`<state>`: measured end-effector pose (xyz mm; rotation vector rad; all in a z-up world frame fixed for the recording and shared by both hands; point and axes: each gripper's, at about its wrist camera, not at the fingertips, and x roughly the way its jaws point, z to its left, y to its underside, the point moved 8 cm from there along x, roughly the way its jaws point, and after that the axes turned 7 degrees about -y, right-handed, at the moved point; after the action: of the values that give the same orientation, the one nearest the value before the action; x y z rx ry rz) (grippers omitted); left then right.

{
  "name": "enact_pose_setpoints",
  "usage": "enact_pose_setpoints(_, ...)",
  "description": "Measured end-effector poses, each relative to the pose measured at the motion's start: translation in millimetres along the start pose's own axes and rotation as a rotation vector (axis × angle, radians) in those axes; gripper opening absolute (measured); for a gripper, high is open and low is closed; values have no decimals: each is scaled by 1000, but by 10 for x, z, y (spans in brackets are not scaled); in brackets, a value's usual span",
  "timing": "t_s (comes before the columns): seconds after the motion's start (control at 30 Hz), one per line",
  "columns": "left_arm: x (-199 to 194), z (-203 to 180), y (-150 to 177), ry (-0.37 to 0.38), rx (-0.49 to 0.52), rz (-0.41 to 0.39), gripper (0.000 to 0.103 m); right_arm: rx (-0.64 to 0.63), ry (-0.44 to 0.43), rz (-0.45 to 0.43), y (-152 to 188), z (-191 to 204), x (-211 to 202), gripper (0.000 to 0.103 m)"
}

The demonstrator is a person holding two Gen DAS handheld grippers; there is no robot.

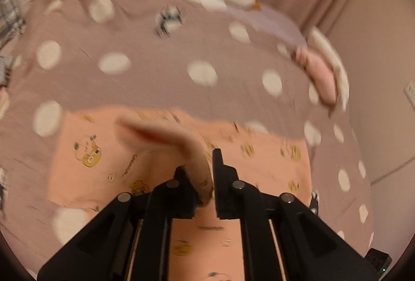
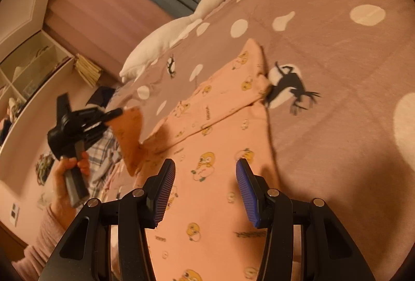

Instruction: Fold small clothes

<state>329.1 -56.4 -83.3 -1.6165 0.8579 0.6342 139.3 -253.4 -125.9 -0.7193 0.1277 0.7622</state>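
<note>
The left hand (image 2: 68,172) grips its handle upright beyond the bed's edge, lifting the left gripper (image 2: 118,112), whose fingers pinch a corner of the peach garment (image 2: 207,203) spread on the dotted bedspread (image 2: 337,138). The right gripper (image 2: 205,192) hovers low over the garment, fingers apart and holding nothing.

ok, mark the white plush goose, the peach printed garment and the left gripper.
white plush goose (image 2: 166,39), right wrist view, body.
peach printed garment (image 2: 207,203), right wrist view, flat middle.
left gripper (image 2: 118,112), right wrist view, fingertips.

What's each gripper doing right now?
Left gripper: closed on a sleeve of the peach garment.
Right gripper: open, holding nothing.
</note>
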Motion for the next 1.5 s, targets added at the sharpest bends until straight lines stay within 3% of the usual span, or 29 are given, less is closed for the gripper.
enact_pose_setpoints(0.1,293,-225,258,-16,61,95,53,21,12,-2,5,-107,-69,49)
enact_pose_setpoints(0.23,310,-288,421,-42,147,117,72,21,16,-5,5,-145,-139,49)
enact_pose_setpoints(0.43,-16,27,467,-21,122,53,81,28,-12,17,-32,-64,-40,49)
enact_pose_setpoints(0.83,-564,1130,1144,-53,-43,16,82,-74,-8,186,-173,357,853,49)
enact_pose_setpoints(0.93,-673,1329,1231,-30,-101,6,83,-89,4,204,-273,405,1132,49)
enact_pose_setpoints(1.1,-794,1501,1269,-20,-136,-13,84,-102,55,235,-369,400,1540,49)
enact_pose_setpoints(1.23,-827,1598,1288,0,-158,-15,85,-110,143,268,-375,287,1787,49)
enact_pose_setpoints(1.37,-787,1644,1299,10,-165,-5,85,-129,161,281,-351,286,1904,49)
enact_pose_setpoints(1.43,-763,1654,1306,18,-171,1,85,-185,171,278,-325,366,1941,34)
enact_pose_setpoints(1.47,-756,1658,1308,19,-173,5,85,-205,184,285,-319,384,1965,15)
enact_pose_setpoints(1.5,-754,1658,1314,20,-173,5,85,-215,191,287,-329,395,1975,11)
